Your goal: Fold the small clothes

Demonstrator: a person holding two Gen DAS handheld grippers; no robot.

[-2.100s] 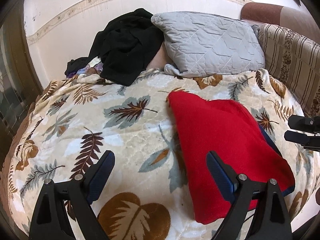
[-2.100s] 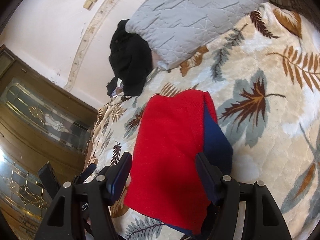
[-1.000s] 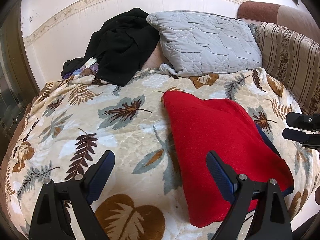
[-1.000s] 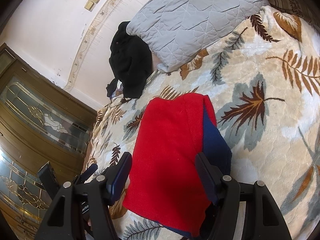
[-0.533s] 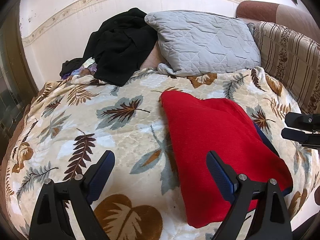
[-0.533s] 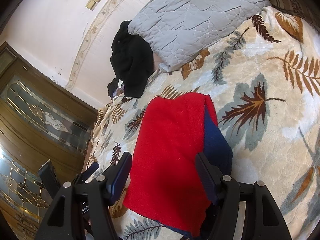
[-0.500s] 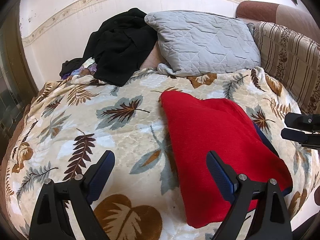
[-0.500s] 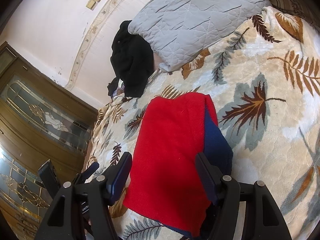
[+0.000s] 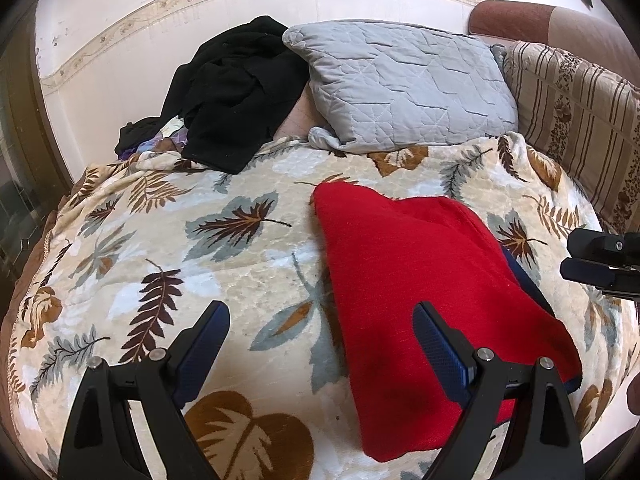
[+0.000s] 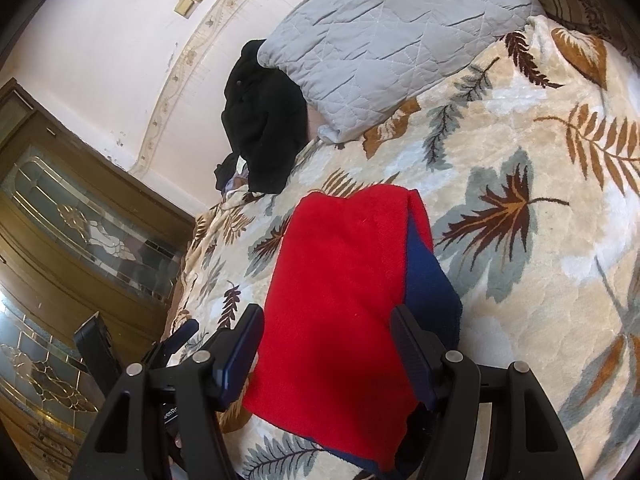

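Right claw (image 10: 326, 340) straddles red garment (image 10: 344, 280).

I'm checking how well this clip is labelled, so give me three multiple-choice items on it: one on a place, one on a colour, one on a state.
1. Where does the red garment lie?
A. on the leaf-print blanket
B. on the grey pillow
C. on the floor

2. What colour shows under the red garment's edge?
A. yellow
B. dark blue
C. white

3. How do the left gripper and the right gripper stand?
A. both clamp the garment
B. only the right clamps it
C. both open, holding nothing

Answers:
1. A: the blanket surrounds the garment, and the pillow sits further back.
2. B: the right wrist view shows a dark blue layer beside the red.
3. C: in each view the fingers stand apart, with nothing pinched between them.
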